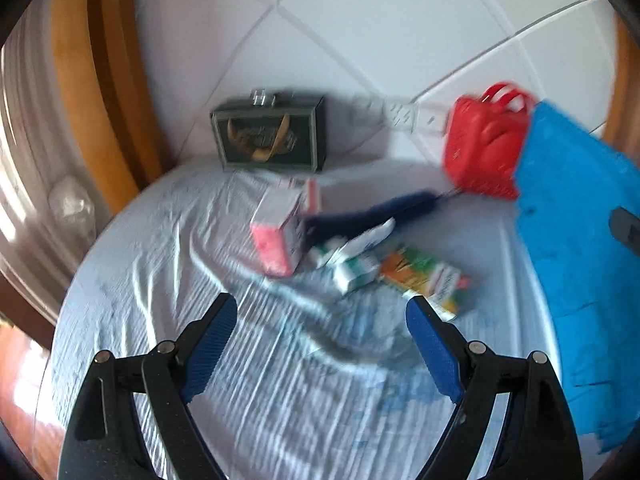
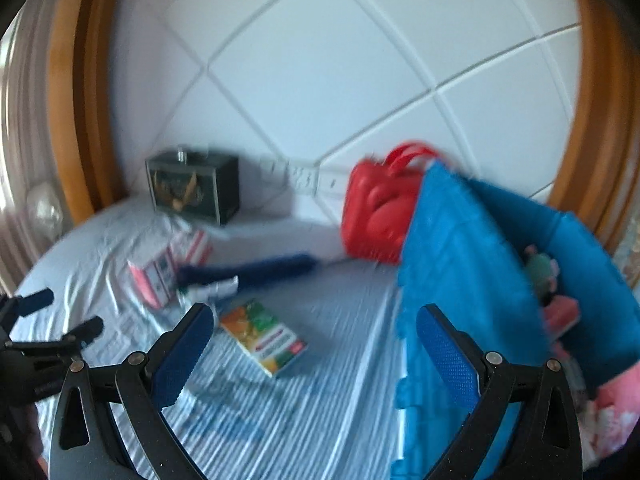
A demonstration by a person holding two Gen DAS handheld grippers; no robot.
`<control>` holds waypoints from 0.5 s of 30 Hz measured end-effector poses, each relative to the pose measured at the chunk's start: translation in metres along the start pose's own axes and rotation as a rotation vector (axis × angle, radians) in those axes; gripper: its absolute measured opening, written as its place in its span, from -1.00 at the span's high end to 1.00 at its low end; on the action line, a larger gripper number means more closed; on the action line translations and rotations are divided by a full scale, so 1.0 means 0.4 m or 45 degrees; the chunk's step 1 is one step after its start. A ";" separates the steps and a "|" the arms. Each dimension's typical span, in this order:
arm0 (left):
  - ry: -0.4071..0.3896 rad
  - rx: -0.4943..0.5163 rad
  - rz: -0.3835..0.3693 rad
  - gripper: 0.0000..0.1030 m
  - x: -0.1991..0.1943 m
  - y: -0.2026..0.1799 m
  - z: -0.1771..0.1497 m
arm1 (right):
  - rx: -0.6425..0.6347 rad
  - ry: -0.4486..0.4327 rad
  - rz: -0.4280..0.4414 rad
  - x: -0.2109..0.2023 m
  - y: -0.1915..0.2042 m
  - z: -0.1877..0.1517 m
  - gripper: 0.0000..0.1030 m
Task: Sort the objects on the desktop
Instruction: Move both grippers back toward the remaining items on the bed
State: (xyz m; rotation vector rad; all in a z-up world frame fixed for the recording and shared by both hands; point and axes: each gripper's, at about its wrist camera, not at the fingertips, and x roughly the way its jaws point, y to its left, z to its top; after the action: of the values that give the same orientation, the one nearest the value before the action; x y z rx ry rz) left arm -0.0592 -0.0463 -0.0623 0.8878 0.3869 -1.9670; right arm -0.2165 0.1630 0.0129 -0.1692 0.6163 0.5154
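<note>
Several small boxes lie on a striped light-blue cloth: a pink box (image 1: pixel 280 236) (image 2: pixel 154 280), green-and-white boxes (image 1: pixel 354 266), and an orange-green box (image 1: pixel 430 280) (image 2: pixel 266 336). A dark blue brush (image 1: pixel 372 212) (image 2: pixel 256 270) lies behind them. A blue foam bin (image 1: pixel 580 260) (image 2: pixel 480 264) stands at the right with pink items inside. My left gripper (image 1: pixel 322 314) is open and empty above the cloth, short of the boxes; it also shows at the left edge of the right wrist view (image 2: pixel 68 314). My right gripper (image 2: pixel 314 326) is open and empty, near the orange-green box and the bin's edge.
A red plastic basket (image 1: pixel 486 144) (image 2: pixel 380 216) stands behind the bin. A dark green box (image 1: pixel 272 136) (image 2: pixel 194 186) and a white power strip (image 1: pixel 400 114) (image 2: pixel 304 178) sit by the white tiled wall. Wooden frame edges run on both sides.
</note>
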 end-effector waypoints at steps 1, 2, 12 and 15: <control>0.029 -0.006 0.002 -0.69 0.029 0.011 -0.004 | -0.009 0.042 0.001 0.042 0.008 -0.008 -1.00; 0.063 -0.009 0.003 -0.69 0.065 0.022 -0.008 | -0.013 0.073 0.006 0.074 0.011 -0.014 -1.00; 0.286 -0.010 -0.078 -0.69 0.362 0.022 -0.003 | 0.033 0.396 0.036 0.399 0.017 -0.098 -1.00; 0.311 0.008 -0.114 -0.69 0.437 -0.008 0.022 | 0.048 0.467 0.036 0.474 0.014 -0.122 -1.00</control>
State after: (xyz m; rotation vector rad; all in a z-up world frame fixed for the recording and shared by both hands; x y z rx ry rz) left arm -0.1220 -0.1575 -0.1821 1.1366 0.5699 -1.9463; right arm -0.1126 0.2309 -0.1384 -0.2221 0.9867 0.5034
